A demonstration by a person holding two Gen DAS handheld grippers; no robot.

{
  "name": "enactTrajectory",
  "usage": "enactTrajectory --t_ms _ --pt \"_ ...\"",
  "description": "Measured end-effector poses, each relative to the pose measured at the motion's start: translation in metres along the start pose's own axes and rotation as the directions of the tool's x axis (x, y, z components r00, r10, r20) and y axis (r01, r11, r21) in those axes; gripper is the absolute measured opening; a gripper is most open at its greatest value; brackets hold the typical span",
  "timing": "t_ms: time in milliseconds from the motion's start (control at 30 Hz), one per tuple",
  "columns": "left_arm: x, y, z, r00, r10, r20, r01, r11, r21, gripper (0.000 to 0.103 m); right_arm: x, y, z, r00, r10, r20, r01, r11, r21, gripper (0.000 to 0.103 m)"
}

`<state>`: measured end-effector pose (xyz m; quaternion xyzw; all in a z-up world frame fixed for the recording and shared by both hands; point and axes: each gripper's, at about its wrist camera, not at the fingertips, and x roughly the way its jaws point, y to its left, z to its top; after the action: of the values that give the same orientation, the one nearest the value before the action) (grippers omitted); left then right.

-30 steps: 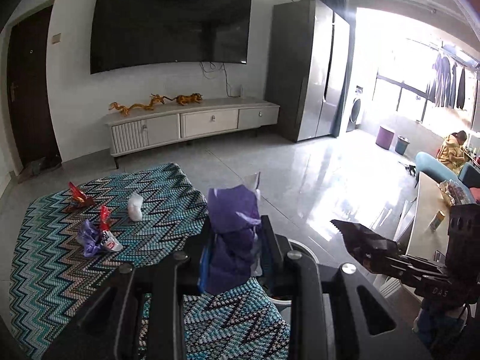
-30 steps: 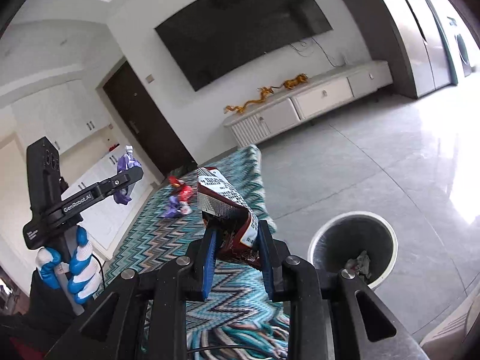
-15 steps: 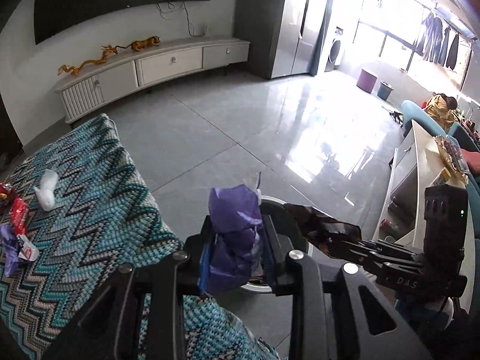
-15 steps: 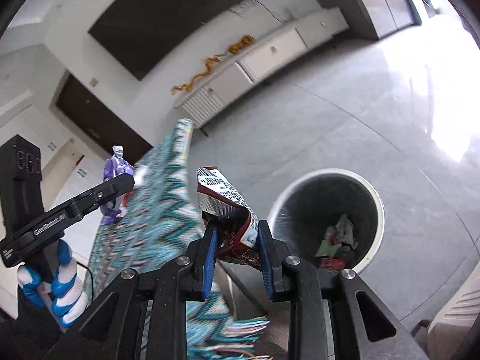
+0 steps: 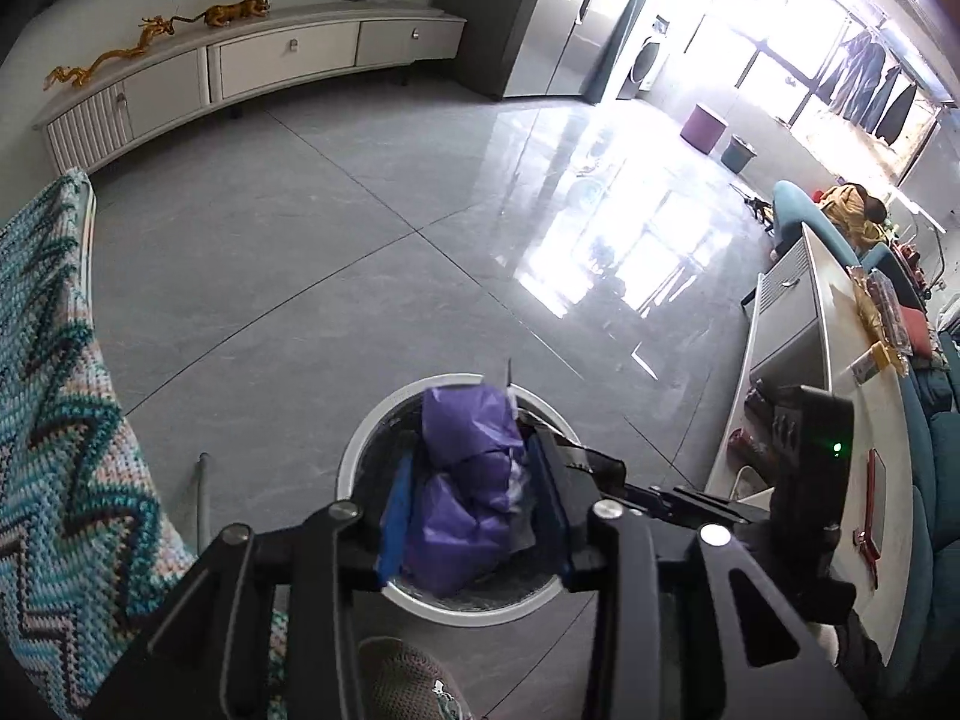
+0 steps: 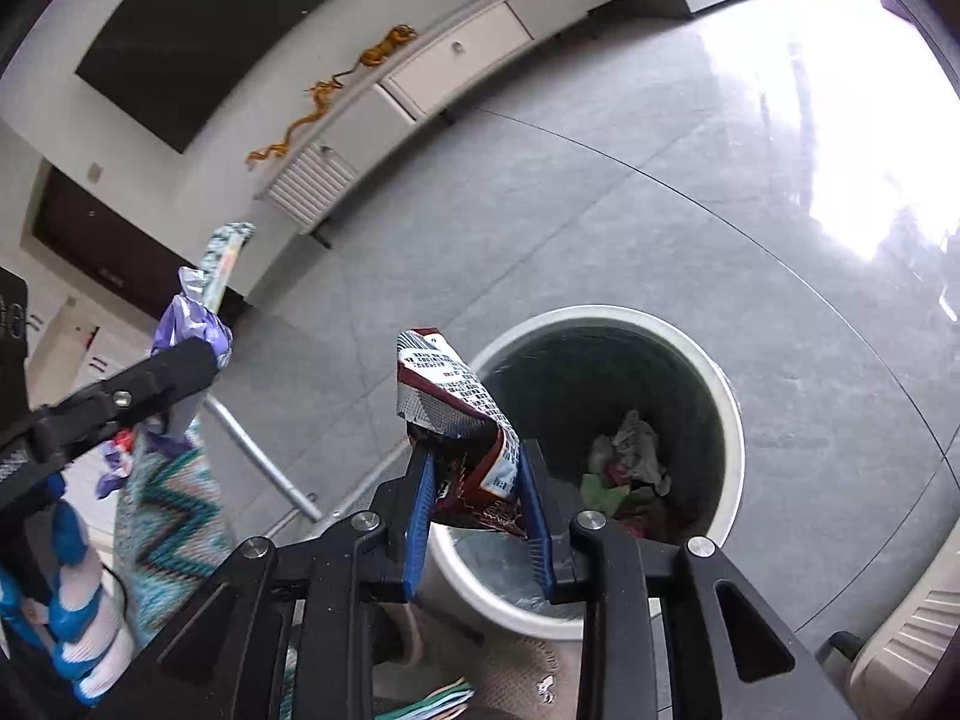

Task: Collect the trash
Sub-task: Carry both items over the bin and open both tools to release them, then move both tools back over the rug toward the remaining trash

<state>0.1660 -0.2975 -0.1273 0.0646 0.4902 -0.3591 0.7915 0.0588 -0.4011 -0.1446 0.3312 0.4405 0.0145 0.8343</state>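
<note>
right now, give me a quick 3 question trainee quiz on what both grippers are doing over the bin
1. True or false: the left gripper is shut on a purple wrapper.
2. What does the right gripper hold? A) a white tissue B) a dark red snack packet C) nothing
3. Fill in: the white-rimmed trash bin already holds some ____ at its bottom.

Key
1. True; the wrapper sits pinched between the blue pads, above the bin's opening.
2. B; the dark red snack packet stands up between the pads, beside the bin's mouth.
3. Trash; crumpled wrappers lie inside.
</note>
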Motion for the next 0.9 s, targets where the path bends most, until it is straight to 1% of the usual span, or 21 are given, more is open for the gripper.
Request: enactTrajectory --t_ms 33,100,167,200,300,333,433,567,600,667,733,800,900 --pt "0.001 0.001 0.001 1.0 -0.003 0.004 0.003 1.0 -0.003 0.052 0.002 -0.002 0.0 1.0 -0.01 -0.003 0.01 1.0 0.004 0.03" --pt "0.001 0.0 0.003 1.0 -0.012 0.01 0.013 1.0 -0.005 0.053 0.005 -0.004 0.0 1.0 -0.029 -0.003 0.029 1.0 0.009 0.044" --pt "-0.001 0.0 0.003 1.0 -0.013 0.012 0.013 1.0 -0.01 0.053 0.003 -0.005 -0.002 0.999 -0.045 -0.002 0.045 0.999 0.014 0.045" --pt "-0.002 0.0 0.004 1.0 -0.011 0.016 0.011 1.0 -0.01 0.053 0.002 -0.005 -0.002 0.999 -0.047 -0.001 0.047 0.999 0.015 0.047" --pt "-0.013 -0.002 0.003 0.999 0.013 0.037 -0.012 1.0 -0.013 0.053 -0.004 -0.006 -0.003 0.998 -0.055 0.012 0.055 0.998 0.012 0.048" --pt "-0.015 -0.002 0.004 0.999 0.024 0.046 -0.024 1.0 -0.013 0.053 -0.008 -0.004 -0.004 0.998 -0.055 0.018 0.055 0.998 0.01 0.048" --pt "-0.036 -0.004 0.003 0.991 0.094 0.095 -0.094 0.996 -0.005 0.053 -0.023 0.002 -0.006 0.998 -0.046 0.043 0.046 0.999 -0.003 0.048" --pt "-0.068 -0.002 -0.004 0.967 0.198 0.161 -0.197 0.98 -0.018 0.054 -0.046 0.016 -0.007 0.996 -0.027 0.08 0.03 0.999 -0.033 0.048" --pt "-0.078 -0.002 -0.007 0.958 0.223 0.183 -0.222 0.975 -0.025 0.054 -0.052 0.02 -0.008 0.996 -0.027 0.089 0.031 0.999 -0.043 0.049" --pt "-0.094 -0.002 -0.013 0.94 0.267 0.212 -0.266 0.963 -0.035 0.061 -0.064 0.03 -0.011 0.994 -0.026 0.11 0.034 0.997 -0.068 0.051" --pt "-0.113 -0.004 -0.02 0.917 0.307 0.253 -0.307 0.951 -0.041 0.064 -0.077 0.039 -0.014 0.992 -0.02 0.125 0.031 0.995 -0.091 0.052" --pt "-0.129 -0.007 -0.028 0.896 0.342 0.284 -0.343 0.938 -0.048 0.065 -0.087 0.047 -0.018 0.99 -0.015 0.138 0.03 0.993 -0.112 0.053" --pt "-0.149 -0.011 -0.041 0.872 0.372 0.317 -0.372 0.926 -0.065 0.065 -0.104 0.066 -0.025 0.987 -0.011 0.159 0.037 0.986 -0.16 0.055"
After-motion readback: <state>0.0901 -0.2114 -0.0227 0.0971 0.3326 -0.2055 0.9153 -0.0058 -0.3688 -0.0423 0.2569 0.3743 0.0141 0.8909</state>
